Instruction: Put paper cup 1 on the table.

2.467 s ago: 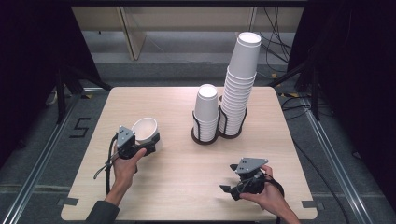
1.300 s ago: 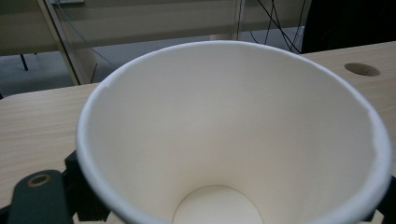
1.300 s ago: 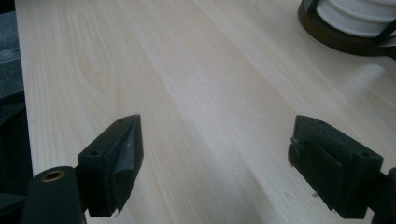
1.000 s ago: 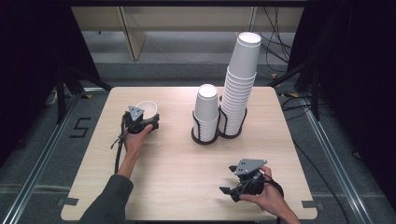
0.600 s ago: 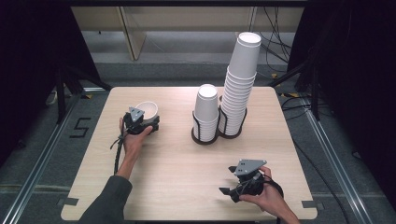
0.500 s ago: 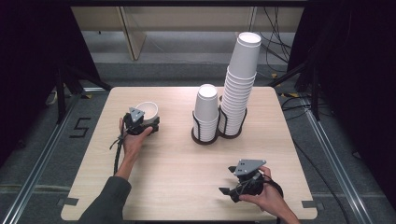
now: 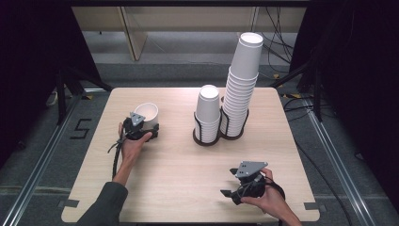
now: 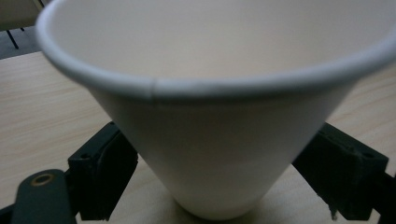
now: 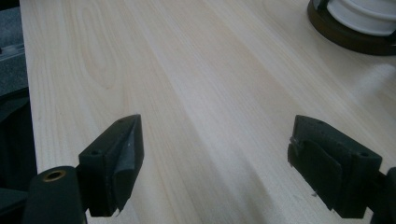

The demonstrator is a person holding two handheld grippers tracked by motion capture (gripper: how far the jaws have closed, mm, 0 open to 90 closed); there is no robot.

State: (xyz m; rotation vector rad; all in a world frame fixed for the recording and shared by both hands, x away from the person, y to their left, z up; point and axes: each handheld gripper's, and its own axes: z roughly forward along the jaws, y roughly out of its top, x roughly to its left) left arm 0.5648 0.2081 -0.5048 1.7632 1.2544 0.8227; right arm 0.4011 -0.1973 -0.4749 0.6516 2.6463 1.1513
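Near the desk's left edge, the left gripper has just been closing and clamps an upright white paper cup; the right gripper gapes wide, holding nothing.

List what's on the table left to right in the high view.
Left claw gripping a single paper cup → short cup stack in a holder → tall cup stack → right claw, nearer the person, partly level with the stacks.
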